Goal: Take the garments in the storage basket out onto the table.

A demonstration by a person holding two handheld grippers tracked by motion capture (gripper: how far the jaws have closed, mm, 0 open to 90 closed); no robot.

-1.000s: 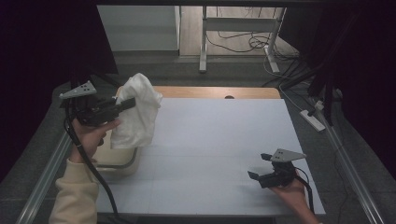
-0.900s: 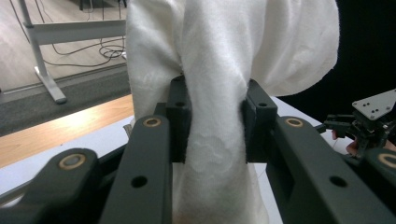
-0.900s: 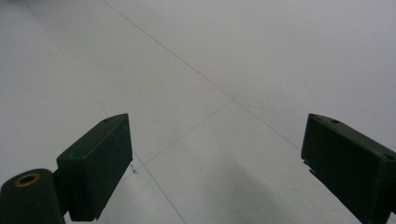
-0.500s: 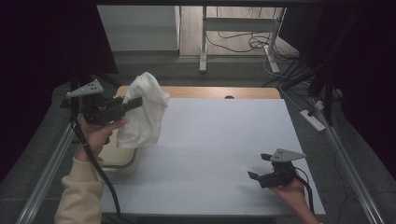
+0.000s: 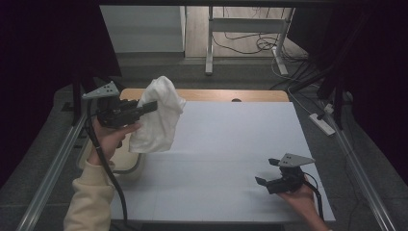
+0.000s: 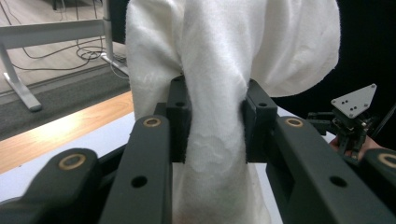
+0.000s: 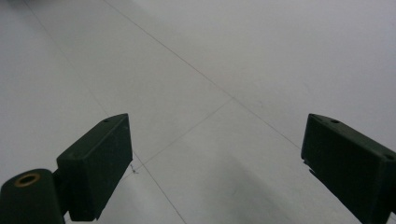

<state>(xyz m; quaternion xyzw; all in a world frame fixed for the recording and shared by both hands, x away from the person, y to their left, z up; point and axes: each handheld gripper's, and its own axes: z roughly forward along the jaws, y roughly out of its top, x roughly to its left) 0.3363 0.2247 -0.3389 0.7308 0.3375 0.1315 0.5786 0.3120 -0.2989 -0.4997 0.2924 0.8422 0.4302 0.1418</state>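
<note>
- Writing, brands, labels: none legible on any item in any view.
- Basin point(image 5: 126, 166), count one — pale, rounded, at the left edge of the table beneath the hanging cloth; largely covered by the forearm and the cloth, contents cannot be told.
- Left gripper point(image 5: 153, 105), count one — held up above the left side of the table by the person's left hand point(image 5: 111, 137), cream sleeve point(image 5: 91, 202) below; grey three-cornered plate on top, black cable trailing down along the forearm. Jaws clamped on the cloth; in the left gripper view point(image 6: 212, 121) the fabric is pinched into a narrow waist between the two black pads.
- White cloth point(image 5: 159, 115), count one — soft, towel-like, lifted clear of the table surface; bunched above the jaws and hanging loose below them, over the left part of the sheet. In the left gripper view the cloth point(image 6: 219, 70) spreads wide above the pinch.
- Table point(image 5: 202, 95), count one — wooden top, a strip of it bare along the far edge; the rest under a white sheet point(image 5: 231, 144) marked by faint fold lines.
- Right gripper point(image 5: 265, 173), count one — low over the near right part of the sheet, in the person's right hand point(image 5: 300, 195), well apart from the cloth. Jaws spread wide with nothing between them; the right gripper view point(image 7: 215, 161) shows bare sheet in the gap.
- Background: floor with table legs and loose cables — count not taken.
</note>
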